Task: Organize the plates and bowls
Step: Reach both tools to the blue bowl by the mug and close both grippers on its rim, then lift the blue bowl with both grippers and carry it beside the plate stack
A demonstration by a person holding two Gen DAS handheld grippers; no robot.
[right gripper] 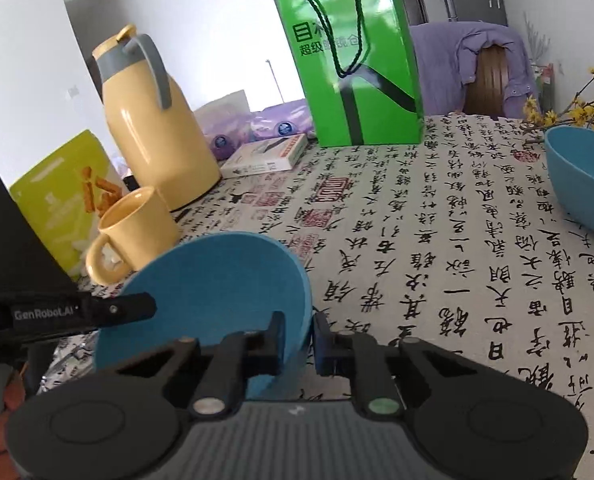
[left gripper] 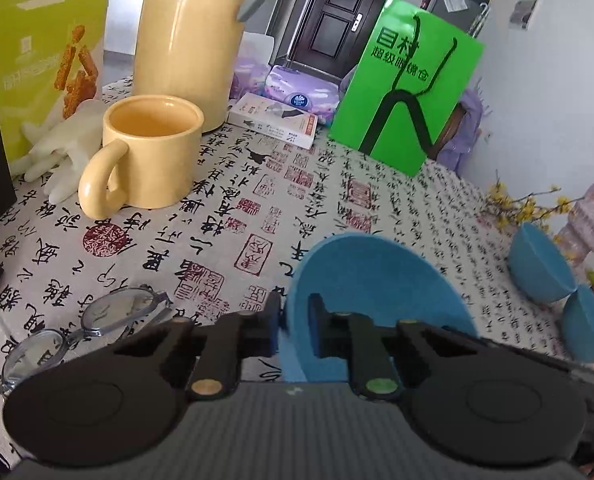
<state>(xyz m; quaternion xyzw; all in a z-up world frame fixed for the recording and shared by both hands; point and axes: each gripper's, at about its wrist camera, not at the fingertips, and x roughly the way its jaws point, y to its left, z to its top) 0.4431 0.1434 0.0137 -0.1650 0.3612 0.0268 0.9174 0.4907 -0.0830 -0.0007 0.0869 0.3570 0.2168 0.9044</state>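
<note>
Both grippers clamp one blue bowl point(left gripper: 377, 280) by its rim near the table's point(right gripper: 437, 240) front edge: the left gripper point(left gripper: 293, 328) pinches its left wall, the right gripper point(right gripper: 299, 340) its right wall. A second blue bowl point(right gripper: 581, 180) sits toward the right edge; a yellow mug point(left gripper: 153, 152) stands toward the left.

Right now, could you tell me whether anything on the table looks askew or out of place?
Yes. The blue bowl is tipped up instead of sitting flat; the left gripper and the right gripper each pinch its rim. Also, a pair of eyeglasses and a white glove lie loose among the dishes.
</note>
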